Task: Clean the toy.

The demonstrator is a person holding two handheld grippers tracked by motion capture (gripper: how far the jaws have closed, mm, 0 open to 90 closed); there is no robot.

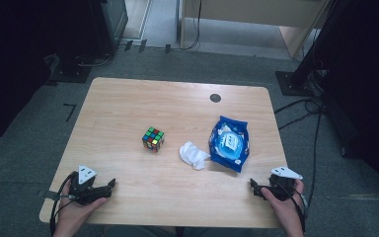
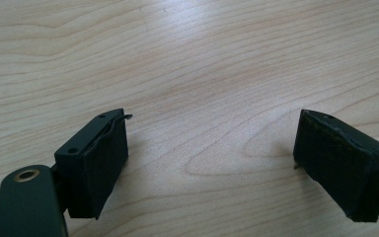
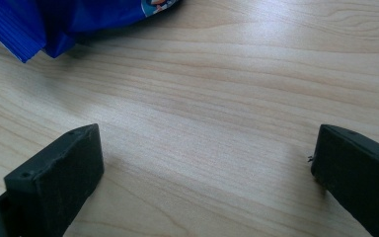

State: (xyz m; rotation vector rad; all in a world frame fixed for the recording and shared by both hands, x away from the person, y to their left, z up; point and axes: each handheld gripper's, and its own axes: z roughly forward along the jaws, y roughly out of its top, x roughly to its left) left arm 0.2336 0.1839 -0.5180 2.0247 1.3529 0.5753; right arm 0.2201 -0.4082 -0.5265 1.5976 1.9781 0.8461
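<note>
Blue pack: a soft, crinkly blue pouch with a pale round label patch in its middle and some small print on it that I can't read; it lies flat on the right half of the table, long side running away from the person. One ribbed blue end of it sits at the top left of the right gripper view.
White cloth: a crumpled white wad, just beside the pack on its left, touching or almost touching its edge.
Colour cube: a puzzle cube with mixed green, red, blue and yellow tiles, left of the cloth and apart from it, near the table's middle.
Right gripper: held low at the near right edge, nearest the pack but well apart from it; its jaws stand spread wide over bare wood, grasping nothing.
Left gripper: at the near left corner, jaws likewise released and wide, only wood grain between them.
Table: light wood with rounded corners and a dark round cable hole near the far edge.
</note>
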